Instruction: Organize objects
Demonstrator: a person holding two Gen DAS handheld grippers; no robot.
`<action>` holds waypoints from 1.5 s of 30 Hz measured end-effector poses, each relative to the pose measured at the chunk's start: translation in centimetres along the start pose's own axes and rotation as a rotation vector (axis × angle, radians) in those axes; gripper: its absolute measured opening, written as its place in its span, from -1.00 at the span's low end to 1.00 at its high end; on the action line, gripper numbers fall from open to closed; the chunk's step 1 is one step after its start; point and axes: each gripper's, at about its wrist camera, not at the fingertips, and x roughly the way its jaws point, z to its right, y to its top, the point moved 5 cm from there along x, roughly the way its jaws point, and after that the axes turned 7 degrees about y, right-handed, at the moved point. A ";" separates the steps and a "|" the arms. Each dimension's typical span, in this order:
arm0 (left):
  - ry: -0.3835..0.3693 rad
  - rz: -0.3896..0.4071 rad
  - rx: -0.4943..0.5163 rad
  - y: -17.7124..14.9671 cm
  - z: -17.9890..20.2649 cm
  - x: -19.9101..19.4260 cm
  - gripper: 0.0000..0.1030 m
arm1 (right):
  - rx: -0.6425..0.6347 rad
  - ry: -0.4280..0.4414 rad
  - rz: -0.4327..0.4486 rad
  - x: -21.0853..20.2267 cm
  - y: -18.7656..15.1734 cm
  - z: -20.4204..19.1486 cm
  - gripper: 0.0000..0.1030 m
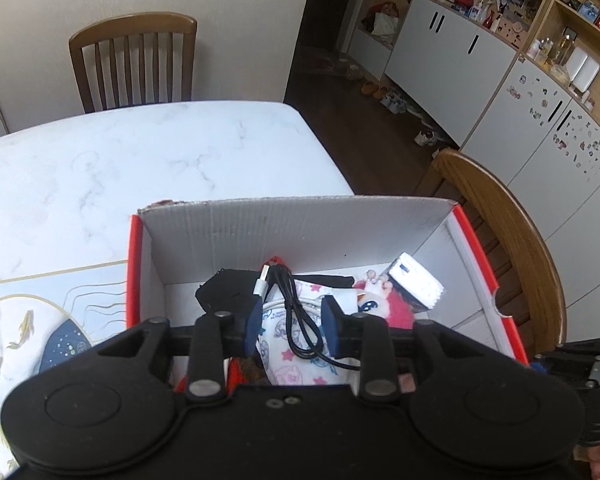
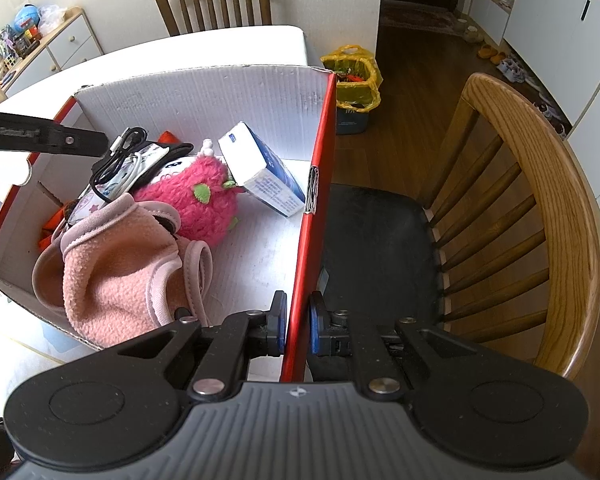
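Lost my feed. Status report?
Left gripper open above black cable. Right gripper straddling box wall, grip unclear. Box holds plush, fleece.

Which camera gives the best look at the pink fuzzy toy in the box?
The right wrist view. There the pink toy shows nearly whole, between the pink fleece and the blue and white carton. In the left wrist view only a small patch of the toy peeks out behind the left tool and the black cable.
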 end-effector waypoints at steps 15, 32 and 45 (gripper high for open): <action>0.029 0.093 0.013 -0.9 0.8 -4.7 0.26 | -0.026 0.016 0.065 -1.8 1.1 0.0 -0.78; 0.075 0.182 -0.031 -4.5 1.5 -8.1 0.71 | -0.141 0.115 0.212 -6.8 0.5 -1.1 -0.79; 0.077 0.265 -0.059 -6.1 3.0 -11.4 0.97 | -0.230 0.197 0.352 -11.4 -0.4 -2.8 -0.58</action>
